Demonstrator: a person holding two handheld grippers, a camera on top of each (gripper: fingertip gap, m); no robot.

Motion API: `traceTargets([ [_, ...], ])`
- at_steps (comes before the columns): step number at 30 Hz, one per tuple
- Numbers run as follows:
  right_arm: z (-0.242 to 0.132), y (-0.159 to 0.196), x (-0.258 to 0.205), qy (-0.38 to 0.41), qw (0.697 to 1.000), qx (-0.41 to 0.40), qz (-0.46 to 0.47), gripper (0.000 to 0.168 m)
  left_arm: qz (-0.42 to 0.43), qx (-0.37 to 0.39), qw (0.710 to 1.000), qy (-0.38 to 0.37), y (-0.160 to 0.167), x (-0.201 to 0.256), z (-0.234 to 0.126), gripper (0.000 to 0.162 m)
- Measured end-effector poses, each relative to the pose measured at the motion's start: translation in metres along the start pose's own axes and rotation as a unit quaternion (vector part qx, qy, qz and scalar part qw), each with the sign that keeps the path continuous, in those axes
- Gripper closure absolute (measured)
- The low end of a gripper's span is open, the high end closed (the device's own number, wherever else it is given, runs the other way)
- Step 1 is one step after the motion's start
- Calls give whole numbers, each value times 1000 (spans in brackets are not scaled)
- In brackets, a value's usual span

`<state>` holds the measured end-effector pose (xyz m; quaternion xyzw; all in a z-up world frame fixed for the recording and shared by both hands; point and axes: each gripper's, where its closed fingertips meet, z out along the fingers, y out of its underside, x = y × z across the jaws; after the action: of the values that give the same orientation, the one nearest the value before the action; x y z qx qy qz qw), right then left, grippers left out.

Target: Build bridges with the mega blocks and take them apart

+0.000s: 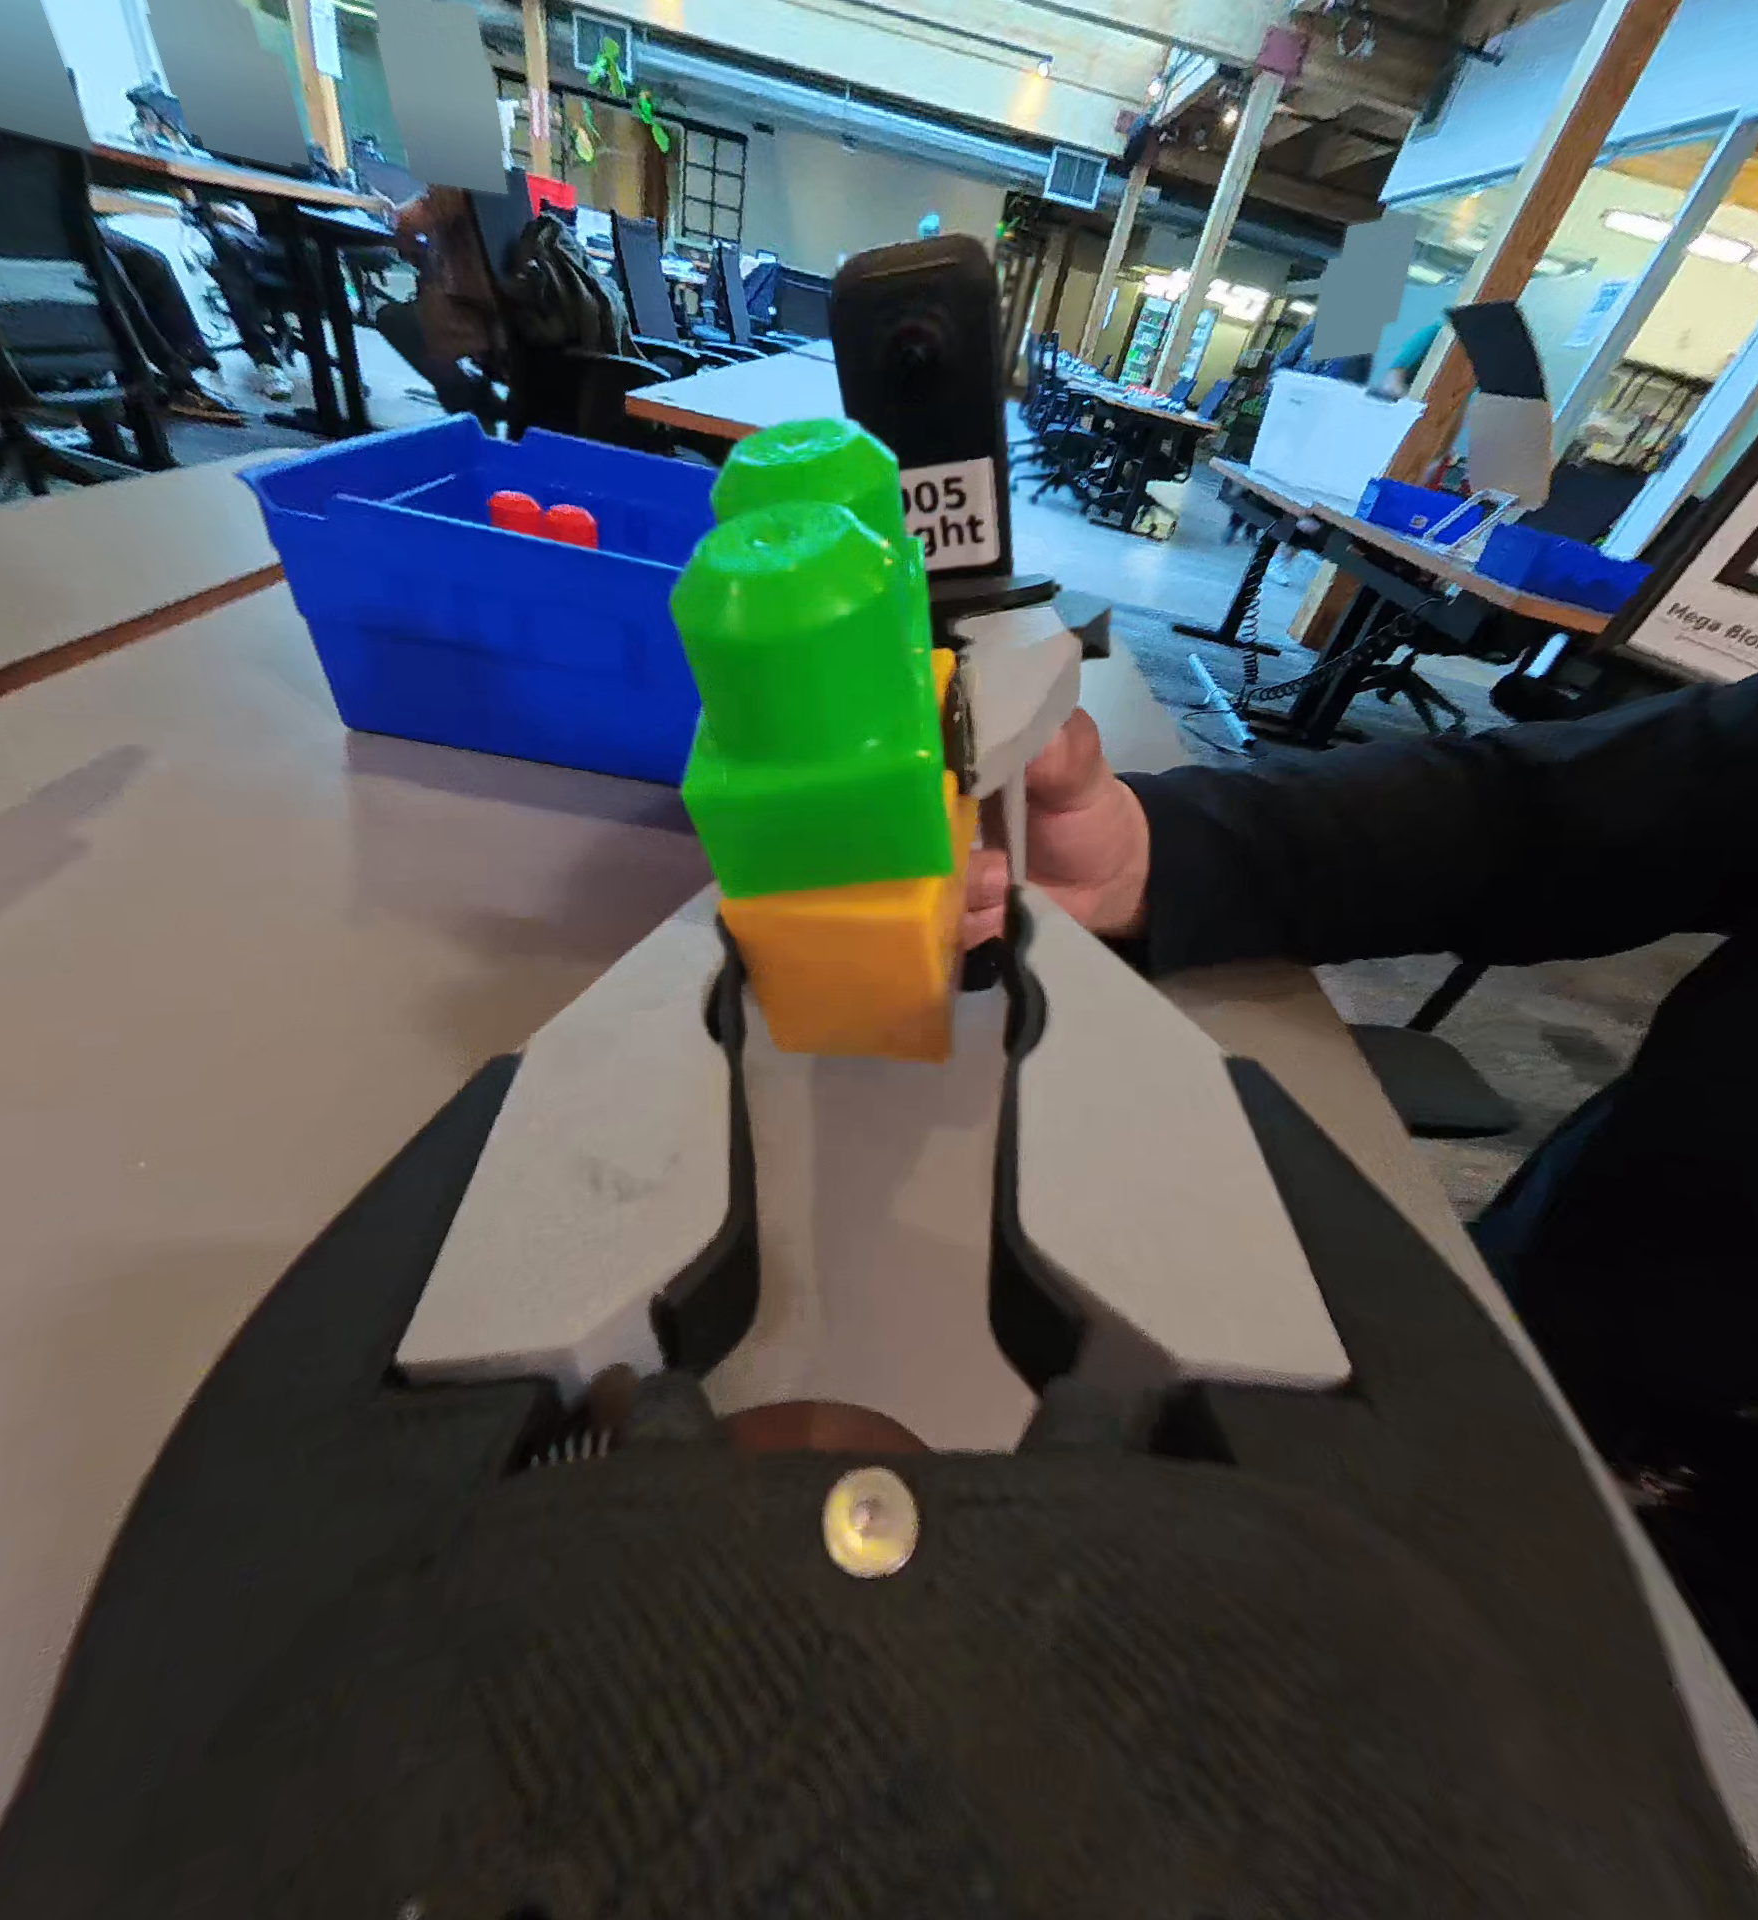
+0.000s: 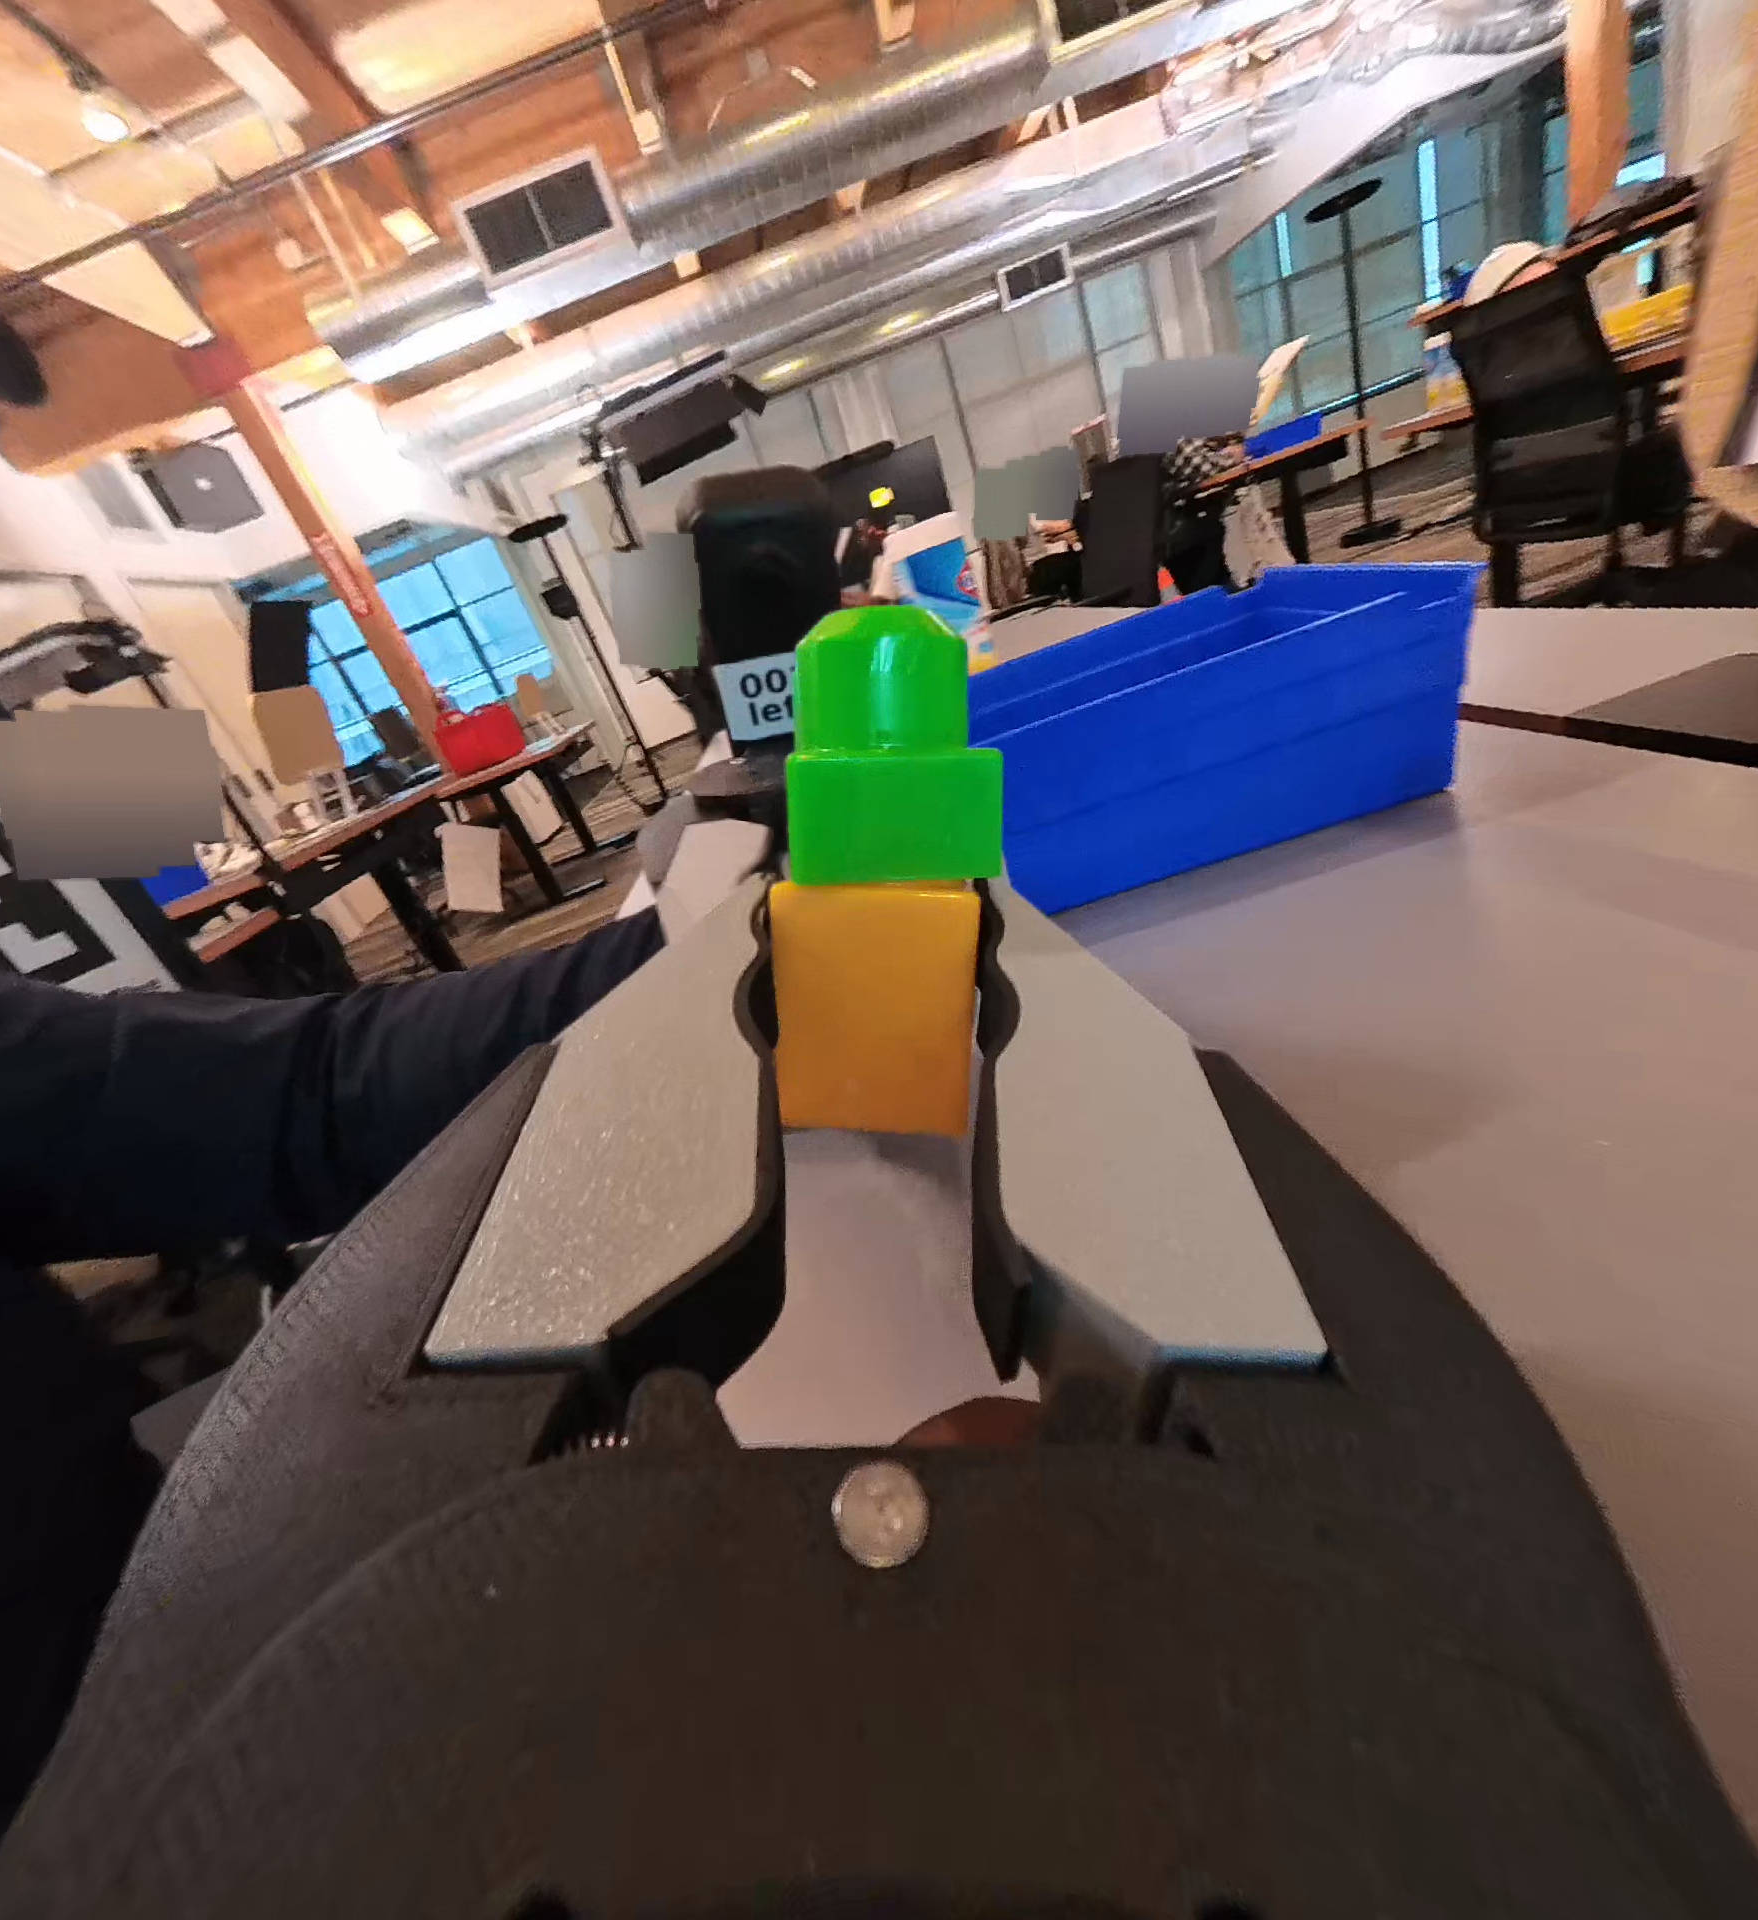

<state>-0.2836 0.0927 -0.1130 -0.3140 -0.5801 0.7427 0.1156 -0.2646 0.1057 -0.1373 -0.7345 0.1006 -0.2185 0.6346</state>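
Both grippers clamp the glossy yellow plastic block (image 2: 873, 1013) from opposite ends, left gripper (image 1: 864, 977) and right gripper (image 2: 875, 997) fingers tight; a bright green two-stud block (image 1: 818, 717) sits on top.

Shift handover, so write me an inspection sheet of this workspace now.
Surface: grey table, mostly bare.
Job's things: green block stacked on yellow block, held above the table; red blocks in blue bin.
Clutter: white object at the table's left edge, cut off.
Grippers: left gripper and right gripper both shut on the yellow block, from opposite sides.
Cables: coiled cable on the floor beyond.
Surroundings: open office, desks, chairs, people.
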Motion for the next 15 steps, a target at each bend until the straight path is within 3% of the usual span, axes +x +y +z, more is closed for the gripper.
traceTargets([
  [1, 1, 0, -3, -11, 1000, 1, 3, 135, 13, -4, 1000, -5, 0, 0, 0, 123],
  [6, 4, 3, -11, -29, 999, -14, 5, 134, 48, -13, 999, 12, 2, 7, -6, 127],
  [11, 3, 4, -15, -32, 999, -25, -16, 121, 13, -14, 997, 68, 6, 17, -10, 128],
  [13, 3, 3, -21, -47, 999, -24, -13, 134, 8, -14, 997, 80, 9, 21, -7, 128],
  [15, 3, 3, -20, -47, 999, -20, -7, 135, 4, -19, 997, 80, 13, 19, -4, 128],
])
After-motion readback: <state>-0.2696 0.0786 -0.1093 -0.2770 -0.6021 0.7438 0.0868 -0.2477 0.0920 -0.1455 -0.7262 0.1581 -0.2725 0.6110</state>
